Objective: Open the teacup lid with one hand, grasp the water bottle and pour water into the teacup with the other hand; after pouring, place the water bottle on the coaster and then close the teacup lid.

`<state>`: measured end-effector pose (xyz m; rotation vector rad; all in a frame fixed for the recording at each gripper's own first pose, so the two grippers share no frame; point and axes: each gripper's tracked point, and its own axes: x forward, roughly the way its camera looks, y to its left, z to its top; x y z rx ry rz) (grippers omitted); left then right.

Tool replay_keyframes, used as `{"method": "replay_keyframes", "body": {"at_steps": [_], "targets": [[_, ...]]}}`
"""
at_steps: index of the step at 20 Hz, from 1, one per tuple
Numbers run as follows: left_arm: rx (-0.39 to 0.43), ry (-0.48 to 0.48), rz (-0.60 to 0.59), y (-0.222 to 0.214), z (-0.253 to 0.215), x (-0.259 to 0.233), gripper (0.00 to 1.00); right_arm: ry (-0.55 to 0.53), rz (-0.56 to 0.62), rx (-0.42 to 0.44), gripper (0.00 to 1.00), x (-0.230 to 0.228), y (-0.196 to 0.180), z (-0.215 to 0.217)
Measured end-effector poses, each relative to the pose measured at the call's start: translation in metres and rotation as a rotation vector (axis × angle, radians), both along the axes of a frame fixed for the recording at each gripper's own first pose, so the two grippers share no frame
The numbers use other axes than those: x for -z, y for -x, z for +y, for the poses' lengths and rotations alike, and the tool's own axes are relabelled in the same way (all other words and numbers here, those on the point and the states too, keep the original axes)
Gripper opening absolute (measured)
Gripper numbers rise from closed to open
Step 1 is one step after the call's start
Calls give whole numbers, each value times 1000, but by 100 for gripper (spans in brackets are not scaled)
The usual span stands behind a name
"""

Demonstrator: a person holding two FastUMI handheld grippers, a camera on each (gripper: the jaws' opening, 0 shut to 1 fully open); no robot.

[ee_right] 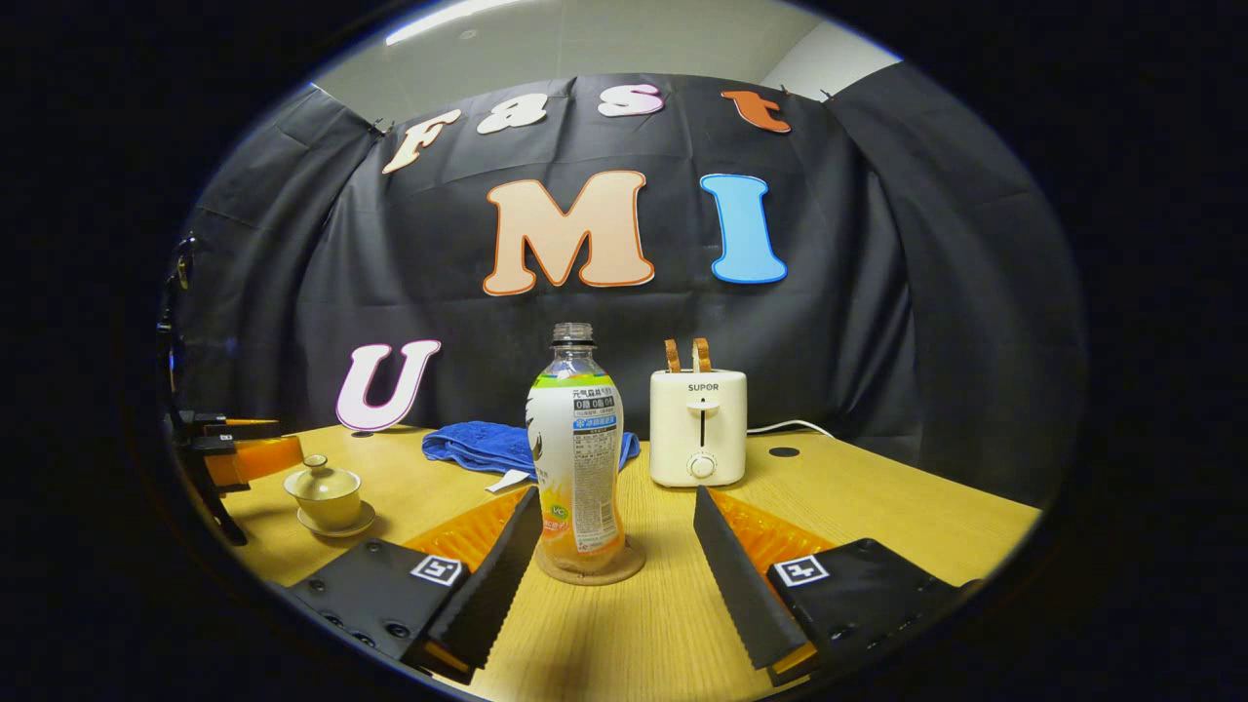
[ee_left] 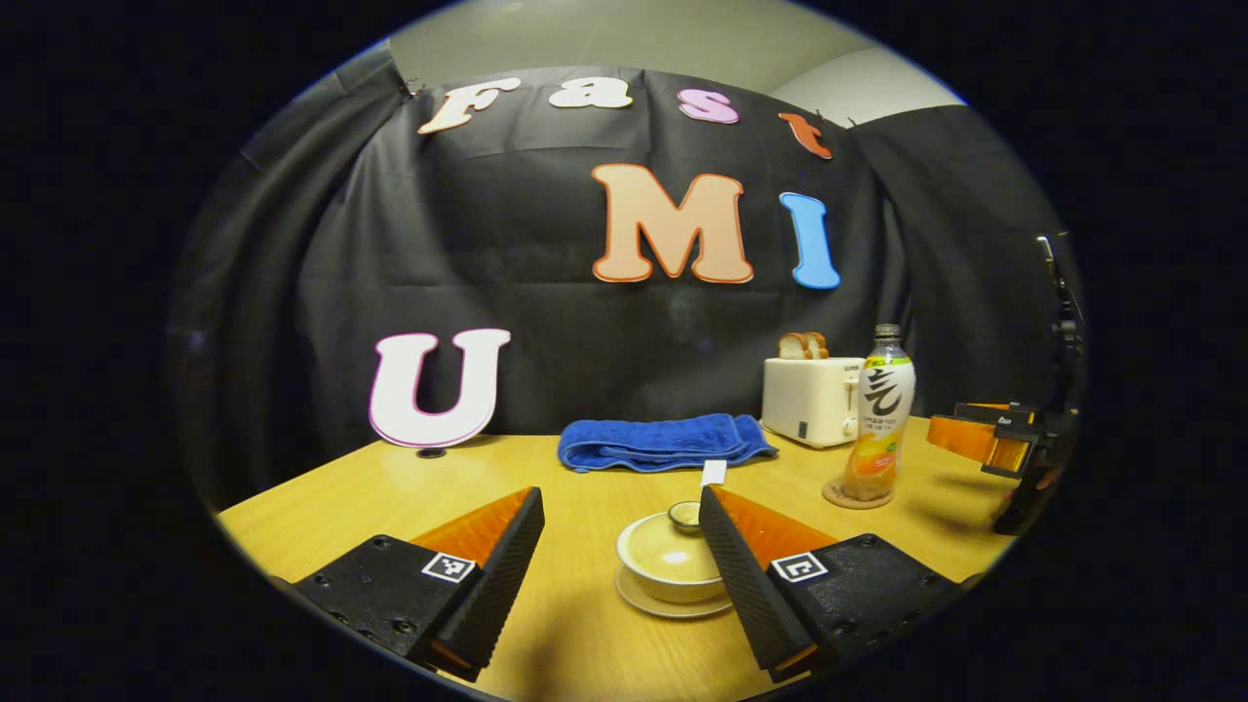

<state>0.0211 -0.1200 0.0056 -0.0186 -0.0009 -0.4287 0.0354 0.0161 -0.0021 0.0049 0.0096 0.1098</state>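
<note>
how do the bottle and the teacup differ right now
The bottle is tall, clear plastic with a printed label; the teacup is low, squat and cream-coloured. The bottle has no cap on its neck, while the teacup has its lid on. The bottle stands on a round coaster, the teacup on a saucer. Both stand upright on the table, each in front of an open hand-held gripper.

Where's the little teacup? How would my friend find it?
Start at the wooden table and find the blue towel. In front of it, left of the water bottle, sits the teacup on a saucer. It's the small pale cup with a knobbed lid.
</note>
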Motion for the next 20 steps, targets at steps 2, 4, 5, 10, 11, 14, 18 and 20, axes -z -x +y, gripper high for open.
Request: {"method": "replay_keyframes", "body": {"at_steps": [2, 4, 5, 10, 11, 14, 18, 20], "targets": [[-84, -2, 0, 1, 23, 1, 94, 1, -1, 0, 98, 0, 0, 0], [-169, -4, 0, 2, 45, 2, 94, 1, -2, 4, 100, -1, 0, -1], [-215, -7, 2, 2, 56, 2, 94, 1, -2, 8, 95, 0, -1, -1], [-473, -16, 3, 9, 106, 3, 94, 4, -6, 91, 96, -1, -1, -20], [-505, -17, 3, 10, 111, 3, 94, 4, -7, 108, 96, -1, -1, -22], [-524, -17, 4, 13, 112, 3, 93, 5, -7, 116, 95, -1, 0, -22], [-522, -16, 5, 11, 112, 3, 93, 4, -7, 116, 95, -1, 0, -23], [-521, -16, 5, 12, 111, 4, 93, 4, -7, 116, 99, -1, -1, -23]]}}
